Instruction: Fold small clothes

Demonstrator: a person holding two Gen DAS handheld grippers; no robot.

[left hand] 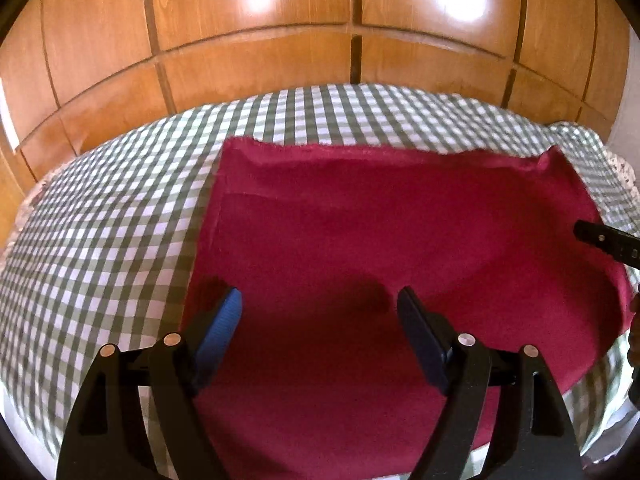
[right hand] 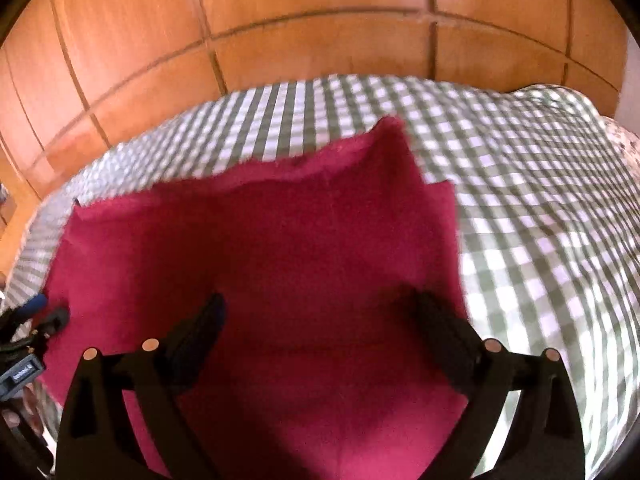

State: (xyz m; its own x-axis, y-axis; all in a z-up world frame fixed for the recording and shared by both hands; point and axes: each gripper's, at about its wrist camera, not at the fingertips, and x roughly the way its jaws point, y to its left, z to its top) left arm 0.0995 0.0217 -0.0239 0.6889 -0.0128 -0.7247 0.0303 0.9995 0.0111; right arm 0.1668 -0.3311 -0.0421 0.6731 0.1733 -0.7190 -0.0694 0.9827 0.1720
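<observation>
A dark red cloth lies spread flat on a green and white checked bedcover. My left gripper is open and empty, hovering over the cloth's near left part. In the right wrist view the same cloth fills the middle, with its far right corner raised in a point. My right gripper is open and empty over the cloth's near right part. The right gripper's tip shows at the right edge of the left wrist view. The left gripper shows at the left edge of the right wrist view.
The checked bedcover extends to the right of the cloth. A wooden panelled wardrobe stands right behind the bed's far edge. A patterned fabric edge shows at the bed's far right corner.
</observation>
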